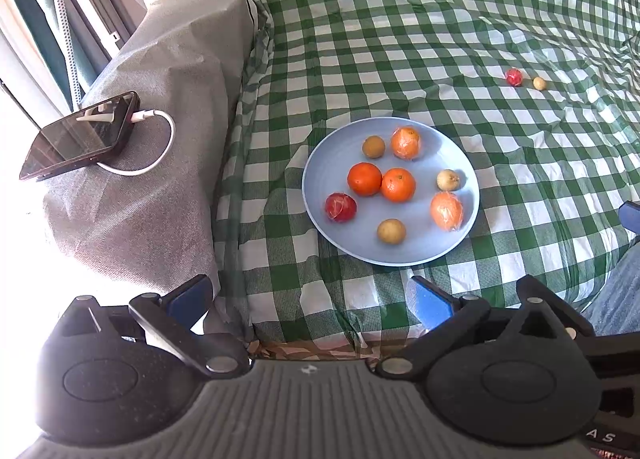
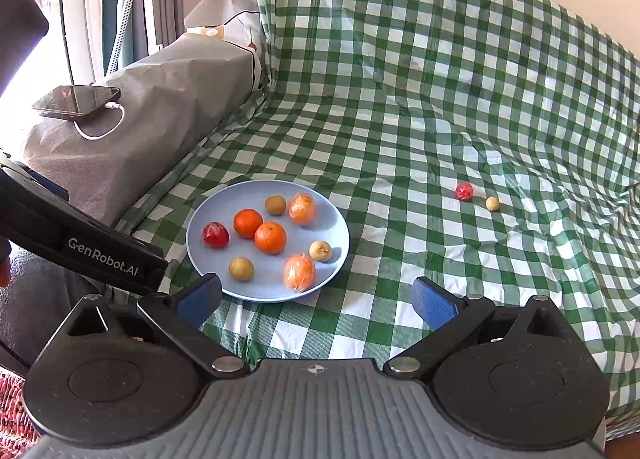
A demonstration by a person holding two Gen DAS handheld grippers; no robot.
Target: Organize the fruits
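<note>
A light blue plate point(image 1: 320, 195) point(image 2: 200, 227) rests on the green checked cloth and holds several fruits: two bare oranges point(image 1: 398, 184) point(image 2: 270, 237), two oranges in plastic wrap point(image 1: 447, 211) point(image 2: 299, 272), a wrapped red fruit point(image 1: 340, 207) point(image 2: 215, 235) and three small tan fruits point(image 1: 391, 231) point(image 2: 241, 268). Away to the right lie a loose wrapped red fruit point(image 1: 514, 76) point(image 2: 464, 191) and a small tan fruit point(image 1: 539, 83) point(image 2: 492, 203). My left gripper point(image 1: 312, 299) is open just short of the plate, holding nothing. My right gripper point(image 2: 316, 301) is open too, with the plate's near rim at its left finger.
A grey-covered armrest point(image 1: 160, 139) point(image 2: 160, 111) rises left of the plate and carries a phone point(image 1: 80, 135) point(image 2: 76, 99) on a white charging cable. The checked cloth point(image 1: 440, 19) runs up the backrest. The left gripper's body point(image 2: 80, 235) crosses the right wrist view at left. A blue-sleeved limb point(image 1: 616, 291) sits at right.
</note>
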